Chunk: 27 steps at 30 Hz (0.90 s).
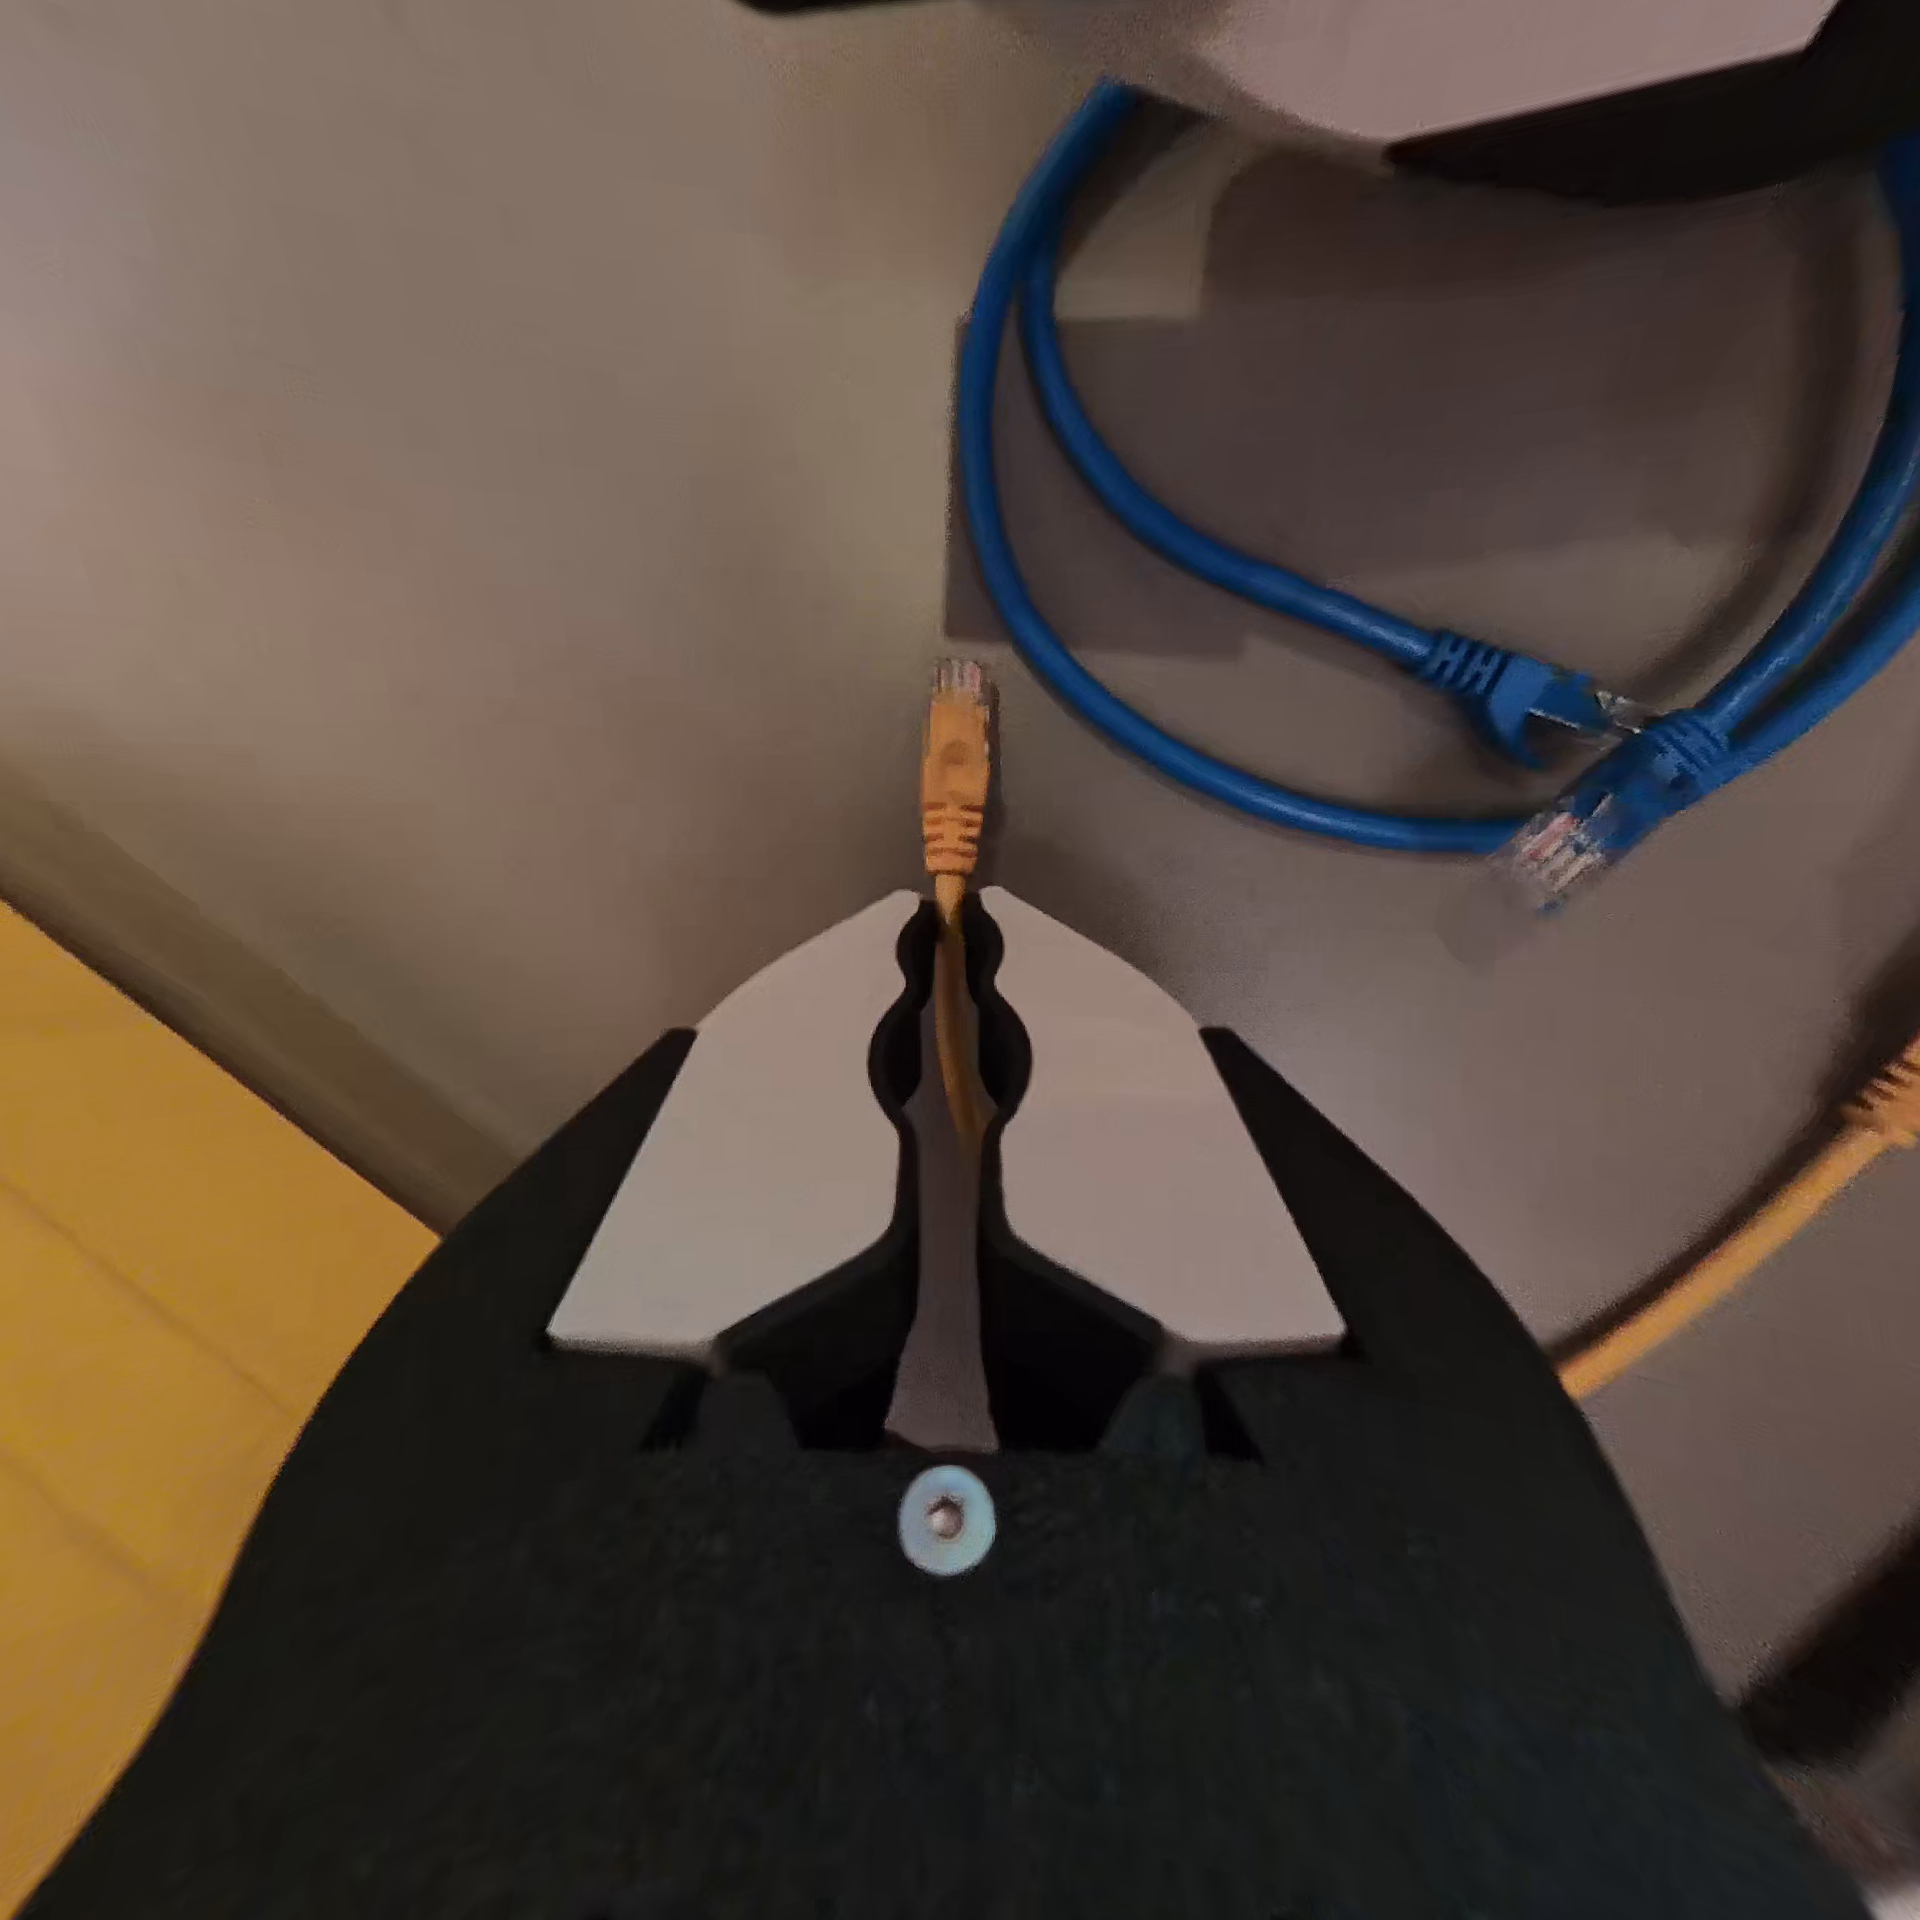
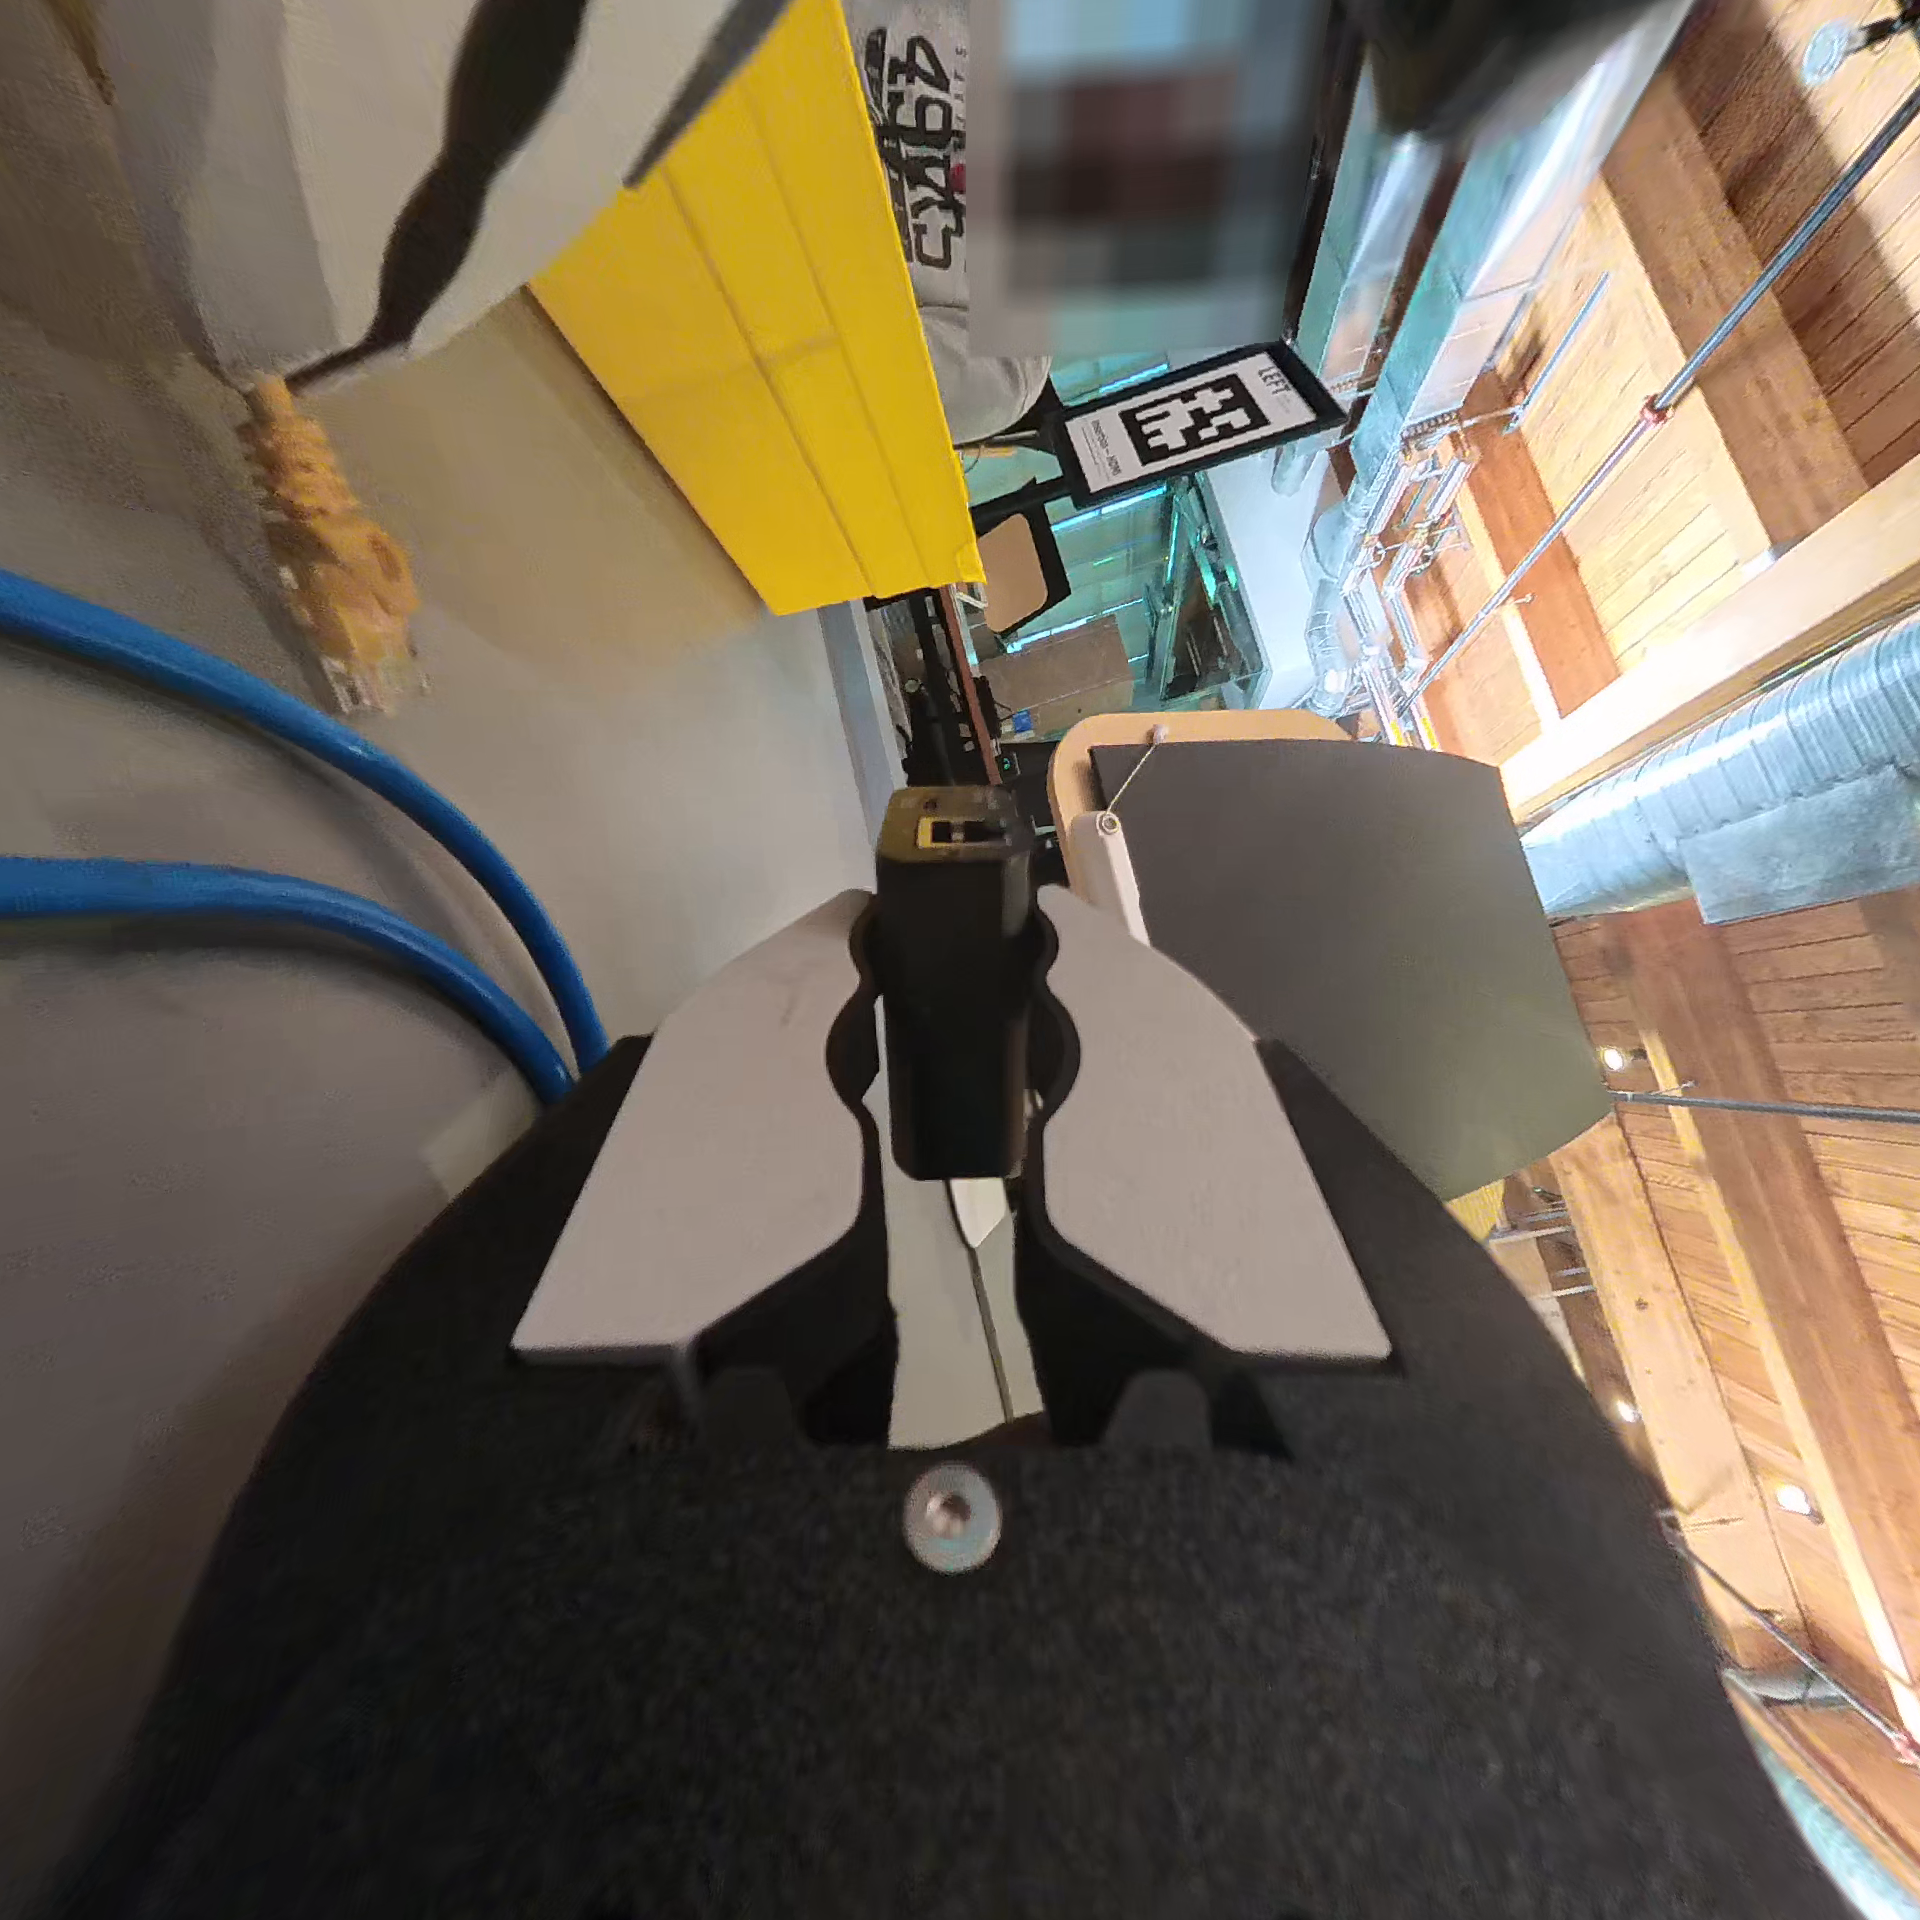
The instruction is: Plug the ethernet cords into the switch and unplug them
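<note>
My left gripper is shut on a thin orange ethernet cord. Its orange plug sticks out ahead of the fingertips above the grey table. My right gripper is shut on a small black switch, with an open port on its far end. In the right wrist view the orange plug hangs at the left, held by the left gripper's pale fingers. It is well apart from the switch. A blue ethernet cord lies coiled on the table.
The blue cord's two plugs lie crossed at the right. The orange cord's other end is at the right edge. A blurred pale and dark shape is at the top right. A yellow panel and a chair stand beyond the table. The left gripper's tips are roughly 12 cm from the right gripper's. Between my left fingertips and the yellow panel there is roughly 15 cm.
</note>
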Tool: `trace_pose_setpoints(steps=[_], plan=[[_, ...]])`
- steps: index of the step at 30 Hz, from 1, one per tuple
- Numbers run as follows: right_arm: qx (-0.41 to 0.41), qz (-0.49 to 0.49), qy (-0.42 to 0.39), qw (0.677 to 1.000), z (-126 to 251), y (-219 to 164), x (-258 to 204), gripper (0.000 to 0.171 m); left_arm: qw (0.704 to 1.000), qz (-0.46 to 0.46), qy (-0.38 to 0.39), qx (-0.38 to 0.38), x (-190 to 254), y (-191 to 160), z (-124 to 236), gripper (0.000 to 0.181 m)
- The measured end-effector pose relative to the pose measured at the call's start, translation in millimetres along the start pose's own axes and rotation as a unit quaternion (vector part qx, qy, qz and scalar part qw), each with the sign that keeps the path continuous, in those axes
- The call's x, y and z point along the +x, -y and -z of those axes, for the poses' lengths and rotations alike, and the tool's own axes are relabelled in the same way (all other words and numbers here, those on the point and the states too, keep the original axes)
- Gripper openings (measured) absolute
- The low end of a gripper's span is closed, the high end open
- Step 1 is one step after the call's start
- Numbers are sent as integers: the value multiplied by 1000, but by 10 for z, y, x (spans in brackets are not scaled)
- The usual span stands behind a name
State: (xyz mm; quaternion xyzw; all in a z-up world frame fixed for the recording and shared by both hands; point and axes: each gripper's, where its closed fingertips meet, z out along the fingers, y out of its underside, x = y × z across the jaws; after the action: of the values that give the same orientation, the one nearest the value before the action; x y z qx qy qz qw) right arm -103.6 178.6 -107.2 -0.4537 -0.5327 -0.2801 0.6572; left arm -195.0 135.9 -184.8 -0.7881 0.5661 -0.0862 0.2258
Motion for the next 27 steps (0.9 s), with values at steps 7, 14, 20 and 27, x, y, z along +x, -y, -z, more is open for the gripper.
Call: trace_pose_setpoints(steps=[7,14,20,27], plan=[[1,-26,11,1000,-9,-23,-10,24,991,20,34,127,-5,-58,81,16],[8,-34,20,999,-2,1,-33,24,991,15,-2,135,35,-123,-39,6],[21,-35,25,999,-6,46,-49,24,991,-12,14,135,39,-104,-39,5],[43,10,12,999,30,160,-60,24,987,64,-31,141,68,59,435,4]])
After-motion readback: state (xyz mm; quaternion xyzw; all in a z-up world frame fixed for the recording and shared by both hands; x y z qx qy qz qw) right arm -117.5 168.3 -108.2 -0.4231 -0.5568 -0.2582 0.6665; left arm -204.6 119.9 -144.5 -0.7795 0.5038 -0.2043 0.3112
